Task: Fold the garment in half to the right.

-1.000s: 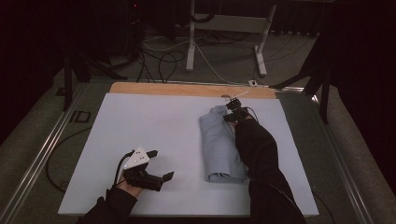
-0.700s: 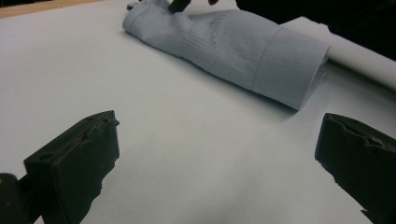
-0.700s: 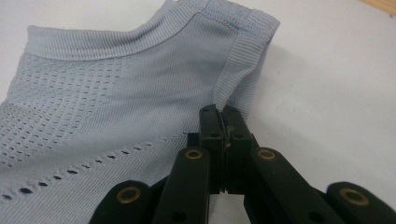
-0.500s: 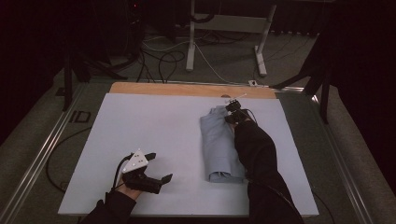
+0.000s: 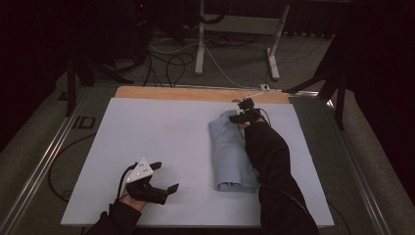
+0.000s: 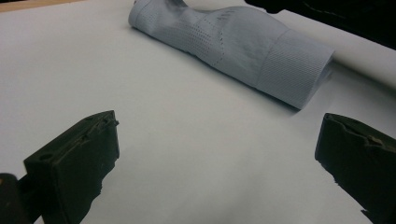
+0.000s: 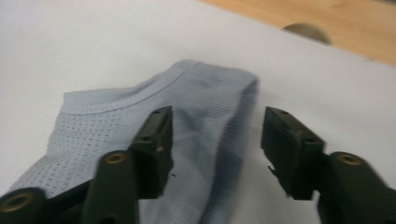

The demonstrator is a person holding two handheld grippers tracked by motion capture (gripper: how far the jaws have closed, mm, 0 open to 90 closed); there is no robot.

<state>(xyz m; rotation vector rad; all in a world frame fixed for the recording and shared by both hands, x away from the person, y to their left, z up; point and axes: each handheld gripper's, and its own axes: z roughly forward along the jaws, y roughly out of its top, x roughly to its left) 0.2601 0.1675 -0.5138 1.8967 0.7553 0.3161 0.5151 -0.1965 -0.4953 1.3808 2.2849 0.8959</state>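
Observation:
A light blue-grey knit garment [image 5: 229, 152] lies folded into a long strip on the white board [image 5: 161, 132], right of centre. My right gripper [image 5: 241, 116] sits at its far end. In the right gripper view its jaws [image 7: 217, 126] have just been opening and stand apart over the ribbed edge of the garment [image 7: 93, 130], with the pads off the cloth. My left gripper [image 5: 166, 176] rests near the board's front left, open with nothing between its fingers. The left gripper view [image 6: 219, 135] looks across bare board to the garment [image 6: 243, 44].
The person's black right sleeve [image 5: 269, 161] lies along the garment's right side. A wooden strip [image 5: 195, 93] borders the board's far edge. Metal rails [image 5: 44, 166] run along the table's sides. Cables and stand legs [image 5: 200, 44] lie on the floor beyond.

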